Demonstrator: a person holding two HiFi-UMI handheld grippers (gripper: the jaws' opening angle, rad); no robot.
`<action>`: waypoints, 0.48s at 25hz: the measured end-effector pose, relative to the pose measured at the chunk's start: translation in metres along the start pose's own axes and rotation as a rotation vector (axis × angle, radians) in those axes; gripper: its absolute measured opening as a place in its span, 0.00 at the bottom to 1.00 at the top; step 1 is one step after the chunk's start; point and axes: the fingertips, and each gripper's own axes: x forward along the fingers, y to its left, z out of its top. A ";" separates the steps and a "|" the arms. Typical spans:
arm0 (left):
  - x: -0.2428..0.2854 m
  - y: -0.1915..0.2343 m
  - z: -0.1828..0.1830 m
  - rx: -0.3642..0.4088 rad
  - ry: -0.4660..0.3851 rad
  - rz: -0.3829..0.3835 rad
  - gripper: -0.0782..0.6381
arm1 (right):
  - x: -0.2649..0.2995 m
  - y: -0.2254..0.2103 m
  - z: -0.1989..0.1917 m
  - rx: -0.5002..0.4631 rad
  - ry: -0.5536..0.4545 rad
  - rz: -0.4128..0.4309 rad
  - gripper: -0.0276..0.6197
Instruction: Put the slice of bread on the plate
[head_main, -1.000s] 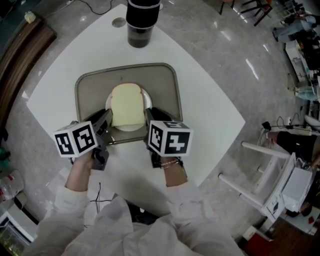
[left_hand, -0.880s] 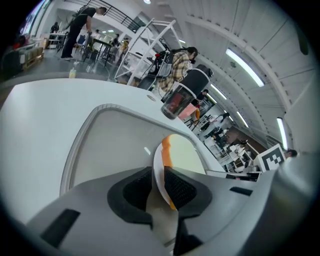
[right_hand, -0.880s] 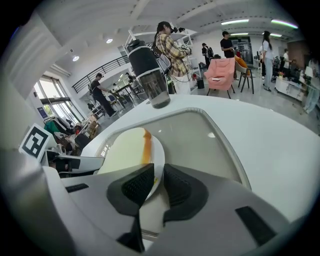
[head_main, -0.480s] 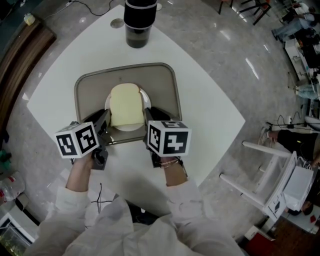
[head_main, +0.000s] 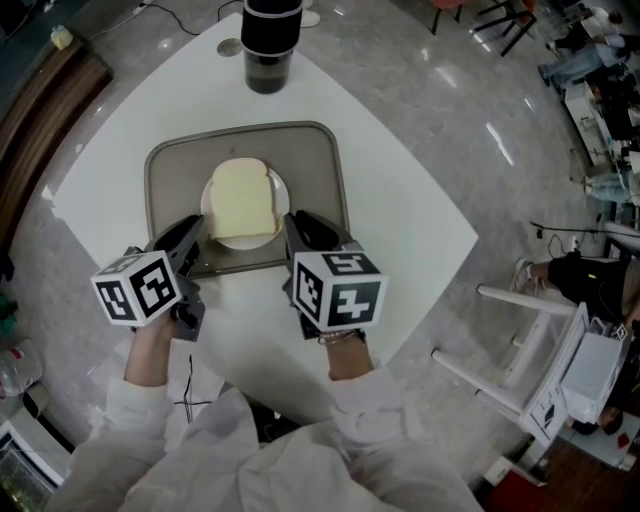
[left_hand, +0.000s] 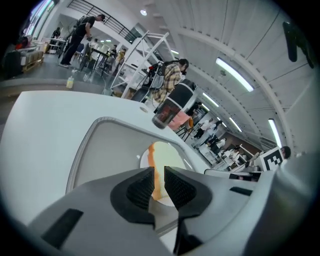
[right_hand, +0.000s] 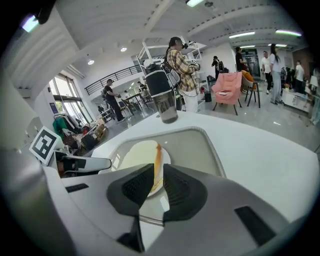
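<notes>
A pale slice of bread (head_main: 243, 200) lies flat on a small white plate (head_main: 281, 197) inside a grey tray (head_main: 322, 190). My left gripper (head_main: 196, 224) sits at the tray's near left corner, shut and empty. My right gripper (head_main: 289, 220) is beside the plate's near right edge, also shut with nothing in it. In the left gripper view the bread (left_hand: 167, 159) shows past the left gripper (left_hand: 159, 181). In the right gripper view the bread (right_hand: 137, 152) and plate (right_hand: 159, 188) lie just ahead of the right gripper (right_hand: 158, 184).
A dark tumbler (head_main: 266, 45) stands at the white table's (head_main: 400, 190) far edge, beyond the tray. A white frame and clutter (head_main: 540, 350) stand on the floor to the right. People stand in the background hall.
Both grippers have drawn back a little from the plate toward the person. The bread stays on the plate.
</notes>
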 end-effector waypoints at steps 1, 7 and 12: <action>-0.004 -0.007 -0.001 0.006 -0.013 -0.017 0.20 | -0.006 0.001 -0.001 0.000 -0.009 0.007 0.14; -0.032 -0.054 -0.013 0.054 -0.060 -0.143 0.20 | -0.042 0.016 0.002 -0.007 -0.090 0.080 0.14; -0.057 -0.103 -0.029 0.057 -0.111 -0.295 0.20 | -0.083 0.027 0.002 -0.037 -0.160 0.138 0.14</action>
